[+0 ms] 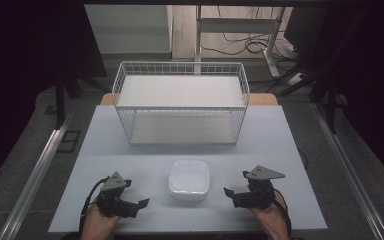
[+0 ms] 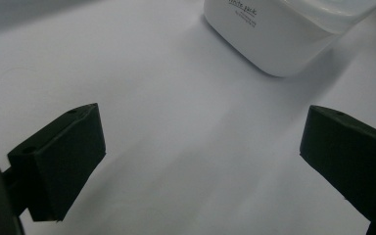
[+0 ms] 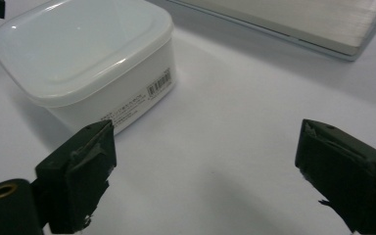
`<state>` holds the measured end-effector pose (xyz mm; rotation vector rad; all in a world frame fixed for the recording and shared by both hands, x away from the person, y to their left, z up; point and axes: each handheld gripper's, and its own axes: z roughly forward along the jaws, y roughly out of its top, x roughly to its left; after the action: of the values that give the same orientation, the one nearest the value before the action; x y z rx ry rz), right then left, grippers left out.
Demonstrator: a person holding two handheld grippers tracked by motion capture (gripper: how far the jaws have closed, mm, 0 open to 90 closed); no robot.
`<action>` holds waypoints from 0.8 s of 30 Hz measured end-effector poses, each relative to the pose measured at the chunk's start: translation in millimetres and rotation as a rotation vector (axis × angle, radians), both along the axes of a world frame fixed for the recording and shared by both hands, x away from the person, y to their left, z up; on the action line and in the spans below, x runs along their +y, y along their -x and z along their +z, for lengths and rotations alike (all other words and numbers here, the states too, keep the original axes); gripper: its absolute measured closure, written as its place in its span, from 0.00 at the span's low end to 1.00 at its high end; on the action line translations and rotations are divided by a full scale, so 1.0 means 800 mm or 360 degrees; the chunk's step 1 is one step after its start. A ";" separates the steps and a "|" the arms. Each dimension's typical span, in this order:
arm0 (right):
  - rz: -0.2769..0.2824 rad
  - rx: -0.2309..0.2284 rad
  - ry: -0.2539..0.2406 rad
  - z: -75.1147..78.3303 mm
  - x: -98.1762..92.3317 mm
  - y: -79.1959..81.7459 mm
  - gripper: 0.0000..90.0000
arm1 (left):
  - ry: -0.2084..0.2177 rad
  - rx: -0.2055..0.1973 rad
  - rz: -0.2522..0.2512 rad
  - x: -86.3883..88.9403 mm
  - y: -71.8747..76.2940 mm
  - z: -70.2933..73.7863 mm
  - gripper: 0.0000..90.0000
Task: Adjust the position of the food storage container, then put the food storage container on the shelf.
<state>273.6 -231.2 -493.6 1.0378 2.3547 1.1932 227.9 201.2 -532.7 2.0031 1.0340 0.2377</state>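
Near the front edge of the pale tabletop point(image 1: 280, 150) sat a white lidded container point(image 1: 189, 179), square with rounded corners, roughly midway between the person's two hands. To its left, the left gripper point(image 1: 139, 205) rested low over the surface, held by the left hand point(image 1: 97, 222), its jaws pointing inward toward the container but well short of it. From the left gripper view, those jaws stood wide apart with nothing between them, only bare tabletop point(image 2: 176, 161), and the container point(image 2: 279, 34) lay ahead and off to the upper right, clear of both jaws, small printed lettering showing on its side. On the other side, the right gripper point(image 1: 229, 193), in the right hand point(image 1: 270, 217), likewise pointed inward at the container, near it but not touching. In the right gripper view the jaws were also spread wide and empty, and the container point(image 3: 85, 58) sat ahead toward the left jaw, its lid closed and a barcode label point(image 3: 158, 84) on the near wall; whether the left jaw's tip met that wall I could not tell. Farther back on the tabletop stood a white wire basket point(image 1: 180, 102) with a pale board laid across its top, and the edge of its base point(image 3: 293, 24) showed in the right gripper view.
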 end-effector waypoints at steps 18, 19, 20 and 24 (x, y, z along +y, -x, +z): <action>0.0044 0.0031 -0.0051 0.002 0.007 -0.004 0.03 | 0.0090 0.0024 -0.0004 -0.006 -0.003 0.008 0.02; 0.0046 0.0031 -0.0058 0.003 0.007 -0.005 0.03 | 0.0090 0.0024 -0.0004 -0.006 -0.003 0.008 0.02; 0.0048 0.0029 -0.0065 0.005 0.009 -0.005 0.03 | 0.0116 0.0024 -0.0022 -0.008 -0.004 0.010 0.02; 0.0057 0.0020 -0.0059 0.007 0.014 -0.006 0.02 | 0.0112 0.0006 -0.0058 -0.019 -0.009 0.018 0.03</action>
<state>278.5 -219.9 -487.8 1.0219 2.3787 1.2511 235.5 186.2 -518.3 1.9576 0.9940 0.1755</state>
